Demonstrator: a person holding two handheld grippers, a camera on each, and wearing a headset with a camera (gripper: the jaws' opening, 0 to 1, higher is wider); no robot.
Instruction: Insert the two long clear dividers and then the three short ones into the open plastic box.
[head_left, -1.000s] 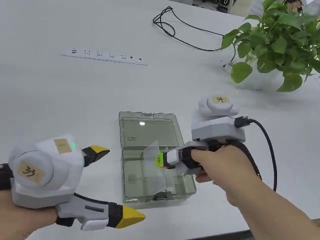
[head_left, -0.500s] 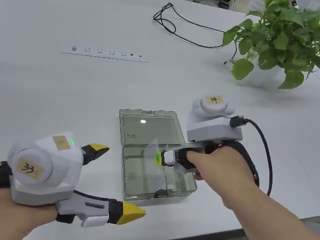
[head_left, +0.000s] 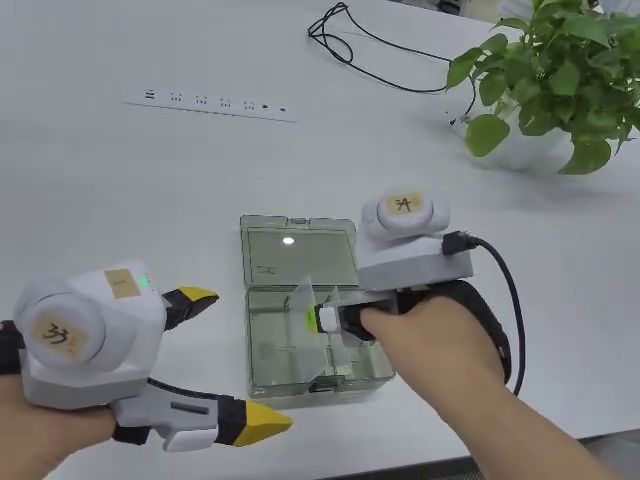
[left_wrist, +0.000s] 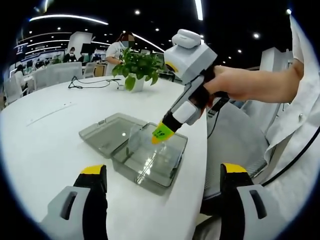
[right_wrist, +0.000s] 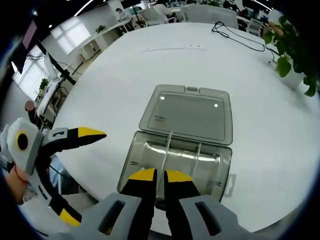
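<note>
The right hand-held gripper (right_wrist: 160, 176) has its yellow tips pinched on a clear divider (right_wrist: 166, 150) standing in the open plastic box (right_wrist: 131, 160), lid lying flat. 1 more divider (right_wrist: 196, 152) stands just beside it. The left hand-held gripper (right_wrist: 80, 175) gapes wide over the white tabletop (right_wrist: 100, 85).

Bright even overhead light, glare spots on the box lid (head_left: 298, 252), fisheye edges curved.

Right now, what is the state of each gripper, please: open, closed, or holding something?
Left gripper: open, holding nothing.
Right gripper: closed on a clear divider, over the open box.
</note>
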